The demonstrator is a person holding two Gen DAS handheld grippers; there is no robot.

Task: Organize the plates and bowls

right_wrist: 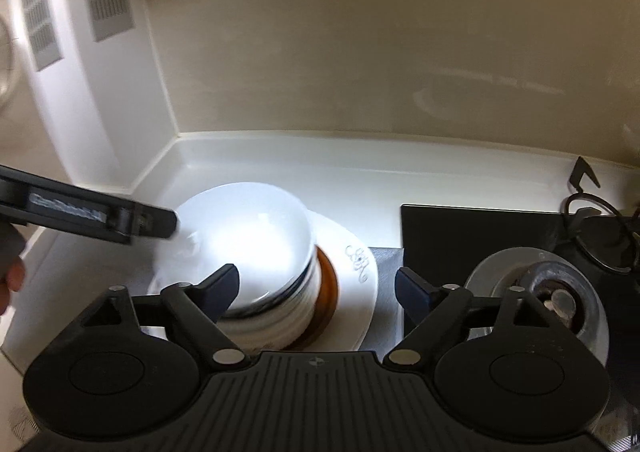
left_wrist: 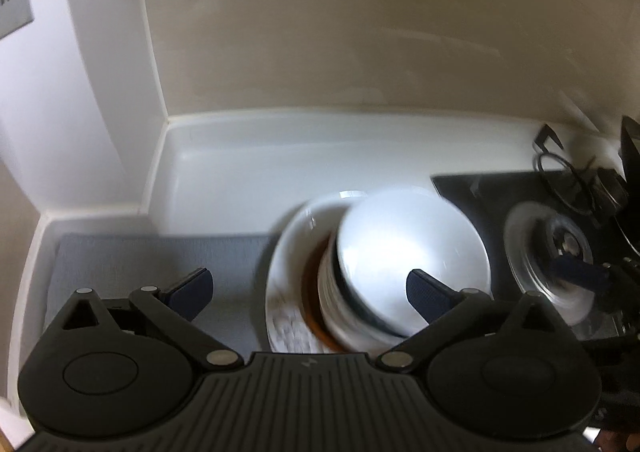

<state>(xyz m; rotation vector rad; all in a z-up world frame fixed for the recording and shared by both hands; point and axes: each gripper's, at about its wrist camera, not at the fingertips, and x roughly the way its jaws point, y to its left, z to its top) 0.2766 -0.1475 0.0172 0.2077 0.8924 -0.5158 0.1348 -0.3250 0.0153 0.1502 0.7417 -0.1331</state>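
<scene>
Already both the left hand-held gripper (left_wrist: 310, 288) and right hand-held gripper (right_wrist: 316, 288) stood released around the stacked white ceramic bowls (right_wrist: 248, 248) on the wide white plate (right_wrist: 360, 272) near the white desk's (right_wrist: 280, 168) back-left corner, where a careless brush could topple them.

Glossy ceramic bowl (right_wrist: 244, 236), matt grey cloth mat (left_wrist: 160, 260); shiny metal burner (right_wrist: 536, 292)

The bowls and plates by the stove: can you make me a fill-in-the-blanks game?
1. The top white bowl sits on a ____ of dishes.
2. The stack rests on a big white ____ with a swirl pattern.
3. Both the left gripper and right gripper are ____.

Missing words: stack; plate; open
</scene>
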